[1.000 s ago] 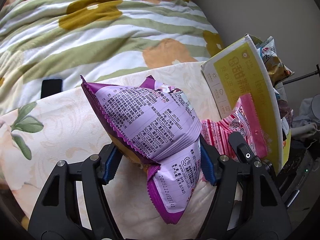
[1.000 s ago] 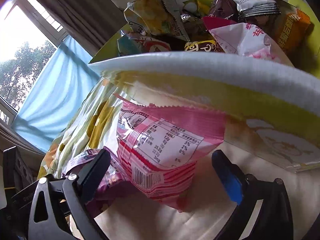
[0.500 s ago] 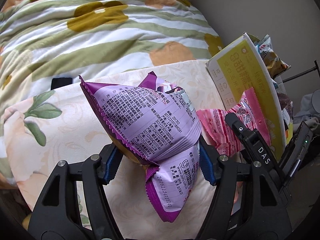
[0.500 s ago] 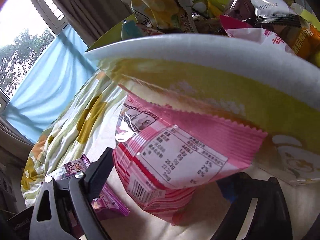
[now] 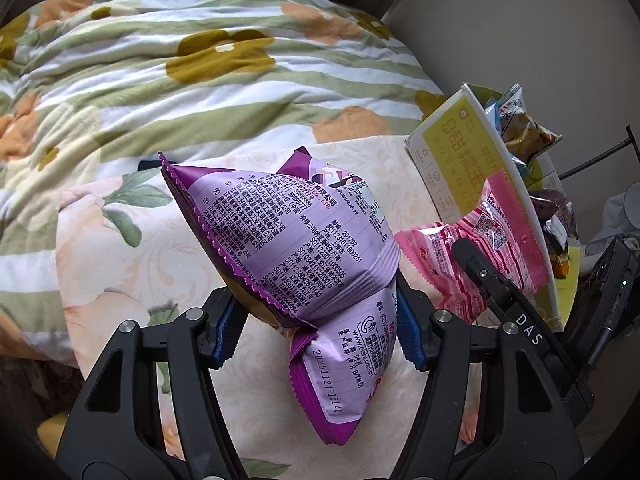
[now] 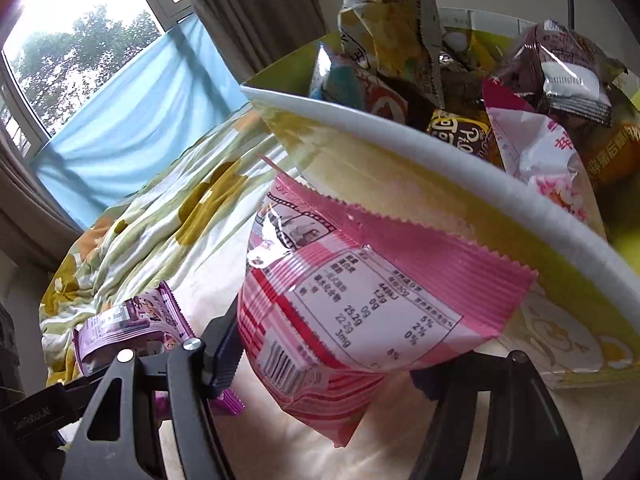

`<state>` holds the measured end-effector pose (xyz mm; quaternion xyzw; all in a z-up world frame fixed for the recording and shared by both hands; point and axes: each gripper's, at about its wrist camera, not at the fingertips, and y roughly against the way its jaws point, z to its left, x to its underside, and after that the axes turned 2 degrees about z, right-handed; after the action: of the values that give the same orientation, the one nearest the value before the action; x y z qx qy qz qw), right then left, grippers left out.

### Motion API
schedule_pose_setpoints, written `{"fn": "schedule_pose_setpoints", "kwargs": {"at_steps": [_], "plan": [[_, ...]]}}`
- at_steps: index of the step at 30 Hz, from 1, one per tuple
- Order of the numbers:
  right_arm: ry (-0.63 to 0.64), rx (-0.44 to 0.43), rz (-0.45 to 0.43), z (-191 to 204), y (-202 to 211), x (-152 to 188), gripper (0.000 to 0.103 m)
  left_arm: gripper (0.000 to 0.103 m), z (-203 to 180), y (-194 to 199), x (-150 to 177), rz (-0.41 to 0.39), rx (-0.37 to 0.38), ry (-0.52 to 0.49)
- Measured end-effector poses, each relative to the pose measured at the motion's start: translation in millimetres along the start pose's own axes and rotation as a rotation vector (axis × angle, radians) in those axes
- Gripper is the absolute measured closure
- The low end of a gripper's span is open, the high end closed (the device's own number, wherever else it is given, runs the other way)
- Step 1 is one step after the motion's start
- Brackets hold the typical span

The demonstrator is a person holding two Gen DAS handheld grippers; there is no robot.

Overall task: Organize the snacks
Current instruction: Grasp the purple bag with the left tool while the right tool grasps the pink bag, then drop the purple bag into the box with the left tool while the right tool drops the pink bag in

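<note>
Our left gripper (image 5: 316, 332) jaws are closing, pinching the purple pack (image 5: 296, 248) mid-frame, while our right gripper (image 6: 332, 364) jaws are closing, pinching the pink pack (image 6: 360, 312) below the box (image 6: 460, 184).

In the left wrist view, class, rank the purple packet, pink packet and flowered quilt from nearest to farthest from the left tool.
1. Purple packet: between the closing jaws of the left tool.
2. Pink packet: right, against the yellow box.
3. Flowered quilt: top, behind.
</note>
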<state>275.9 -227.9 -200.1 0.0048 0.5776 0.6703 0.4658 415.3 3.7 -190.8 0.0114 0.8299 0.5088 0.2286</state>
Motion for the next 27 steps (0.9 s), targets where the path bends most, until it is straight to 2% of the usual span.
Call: {"fn": "schedule_pose_setpoints", "kwargs": {"at_steps": [7, 13, 19, 24, 27], "plan": [[0.13, -0.138, -0.023, 18, 60, -16, 0.039, 0.042, -29, 60, 2, -0.092, -0.04, 0.01], [0.226, -0.219, -0.062, 2, 107, -55, 0.039, 0.042, -85, 85, 0, -0.149, -0.051, -0.009], [0.315, -0.246, -0.054, -58, 139, -101, 0.039, 0.042, -170, 74, 1, -0.191, -0.062, 0.005], [0.419, -0.216, -0.05, -106, 147, -151, 0.039, 0.042, -243, 42, -1, -0.197, -0.059, 0.009], [0.461, -0.243, -0.03, -131, 144, -178, 0.039, 0.042, -275, 19, -1, -0.172, -0.073, 0.024]]}}
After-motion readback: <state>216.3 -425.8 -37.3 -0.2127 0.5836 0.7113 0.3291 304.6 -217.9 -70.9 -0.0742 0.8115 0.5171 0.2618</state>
